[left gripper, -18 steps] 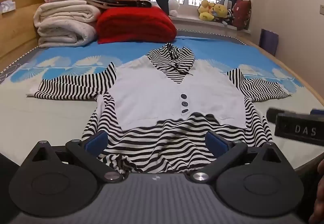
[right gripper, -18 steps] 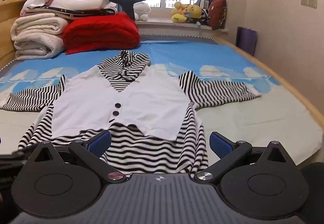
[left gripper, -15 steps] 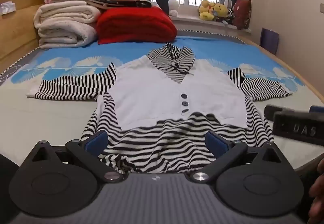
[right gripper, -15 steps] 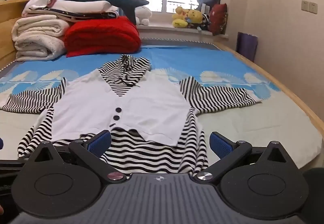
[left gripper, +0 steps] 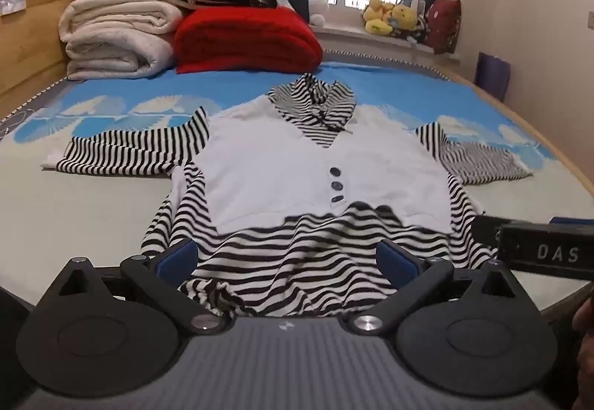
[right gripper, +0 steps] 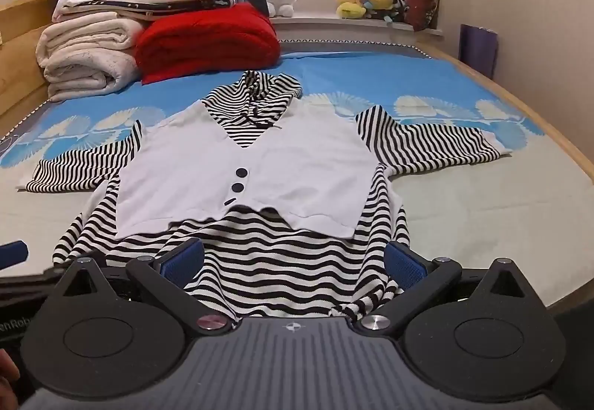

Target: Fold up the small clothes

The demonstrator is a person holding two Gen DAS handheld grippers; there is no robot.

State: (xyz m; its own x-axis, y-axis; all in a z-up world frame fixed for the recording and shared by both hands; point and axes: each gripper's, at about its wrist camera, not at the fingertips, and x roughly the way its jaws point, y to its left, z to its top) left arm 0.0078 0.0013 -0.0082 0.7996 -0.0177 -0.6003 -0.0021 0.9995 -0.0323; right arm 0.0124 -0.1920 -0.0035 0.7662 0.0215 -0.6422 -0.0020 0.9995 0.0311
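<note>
Well — striped top (left gripper: 319,165) lies lengthwise, collar far.

We see our left gripper (left gripper: 287,258) as a grey ribbed body with a small round emblem at its front edge, flanked by 2 black round housings with triangular cut-outs. 2 black link arms, each pinned by a silver screw, carry the blue-padded fingers (left gripper: 177,256). Our right gripper (right gripper: 293,258) is built alike, though 1 of its screws looks reddish. Its black side shows white letters "DAS" in the left view.
</note>
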